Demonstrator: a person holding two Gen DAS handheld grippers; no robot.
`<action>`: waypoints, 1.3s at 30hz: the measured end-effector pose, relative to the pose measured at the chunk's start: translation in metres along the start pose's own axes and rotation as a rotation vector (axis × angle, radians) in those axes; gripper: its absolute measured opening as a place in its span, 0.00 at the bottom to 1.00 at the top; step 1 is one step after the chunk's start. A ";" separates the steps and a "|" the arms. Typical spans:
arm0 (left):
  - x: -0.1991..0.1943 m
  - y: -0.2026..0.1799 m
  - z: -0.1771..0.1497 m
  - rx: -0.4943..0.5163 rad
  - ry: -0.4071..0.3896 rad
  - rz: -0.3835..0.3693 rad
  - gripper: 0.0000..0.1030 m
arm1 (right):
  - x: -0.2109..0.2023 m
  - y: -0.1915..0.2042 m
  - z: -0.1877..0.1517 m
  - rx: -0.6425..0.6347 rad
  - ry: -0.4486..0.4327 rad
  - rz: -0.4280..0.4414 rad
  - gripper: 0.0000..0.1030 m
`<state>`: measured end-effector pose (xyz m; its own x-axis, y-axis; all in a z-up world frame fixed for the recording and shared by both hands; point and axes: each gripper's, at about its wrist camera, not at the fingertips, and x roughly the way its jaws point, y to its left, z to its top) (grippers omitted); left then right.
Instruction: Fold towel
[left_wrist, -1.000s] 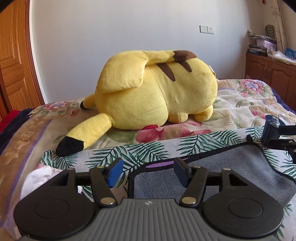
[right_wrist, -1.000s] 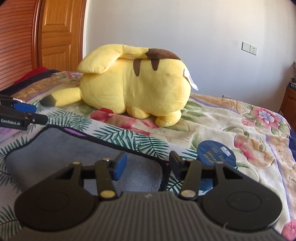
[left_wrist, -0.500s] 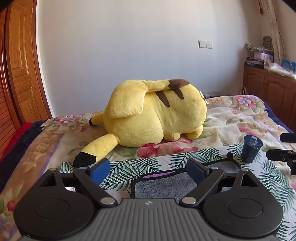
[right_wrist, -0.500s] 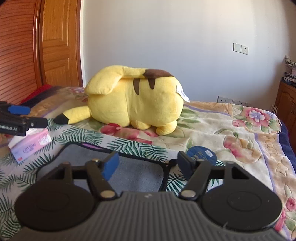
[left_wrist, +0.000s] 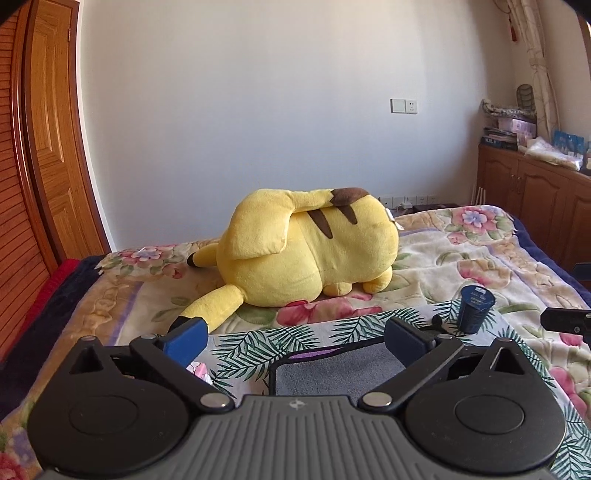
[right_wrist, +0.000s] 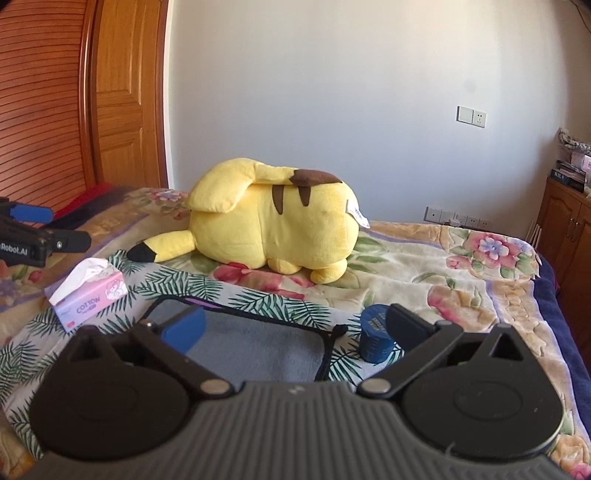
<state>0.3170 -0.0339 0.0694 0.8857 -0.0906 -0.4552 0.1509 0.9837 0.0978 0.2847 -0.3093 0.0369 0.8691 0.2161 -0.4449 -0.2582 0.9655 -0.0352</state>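
Note:
A grey towel with a black hem (left_wrist: 332, 373) lies flat on the palm-leaf cloth on the bed; it also shows in the right wrist view (right_wrist: 251, 347). My left gripper (left_wrist: 295, 339) is open wide and empty, raised above and behind the towel's left part. My right gripper (right_wrist: 295, 326) is open wide and empty, raised above the towel's right part. Each gripper's tip shows at the edge of the other's view. The towel's near part is hidden behind the gripper bodies.
A big yellow plush toy (left_wrist: 314, 251) lies on the floral bedspread beyond the towel. A dark blue cup (left_wrist: 474, 308) stands right of the towel, also seen in the right wrist view (right_wrist: 376, 338). A pink tissue box (right_wrist: 88, 291) lies left. Wooden cabinets (left_wrist: 535, 210) stand right.
Both grippers have opened wider and pulled up and back from the towel, so the bed and the room show more. The towel lies still.

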 end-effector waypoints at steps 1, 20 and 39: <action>-0.004 0.000 0.002 -0.001 -0.003 -0.003 0.84 | -0.004 0.001 0.001 0.000 -0.003 -0.001 1.00; -0.104 -0.001 0.022 0.020 -0.053 -0.024 0.84 | -0.085 0.014 0.026 0.008 -0.055 -0.014 1.00; -0.184 0.008 -0.017 -0.009 -0.051 -0.032 0.84 | -0.150 0.027 0.004 0.036 -0.043 -0.031 1.00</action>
<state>0.1479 -0.0065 0.1390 0.9018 -0.1297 -0.4122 0.1757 0.9815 0.0757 0.1487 -0.3149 0.1068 0.8940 0.1910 -0.4053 -0.2160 0.9763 -0.0164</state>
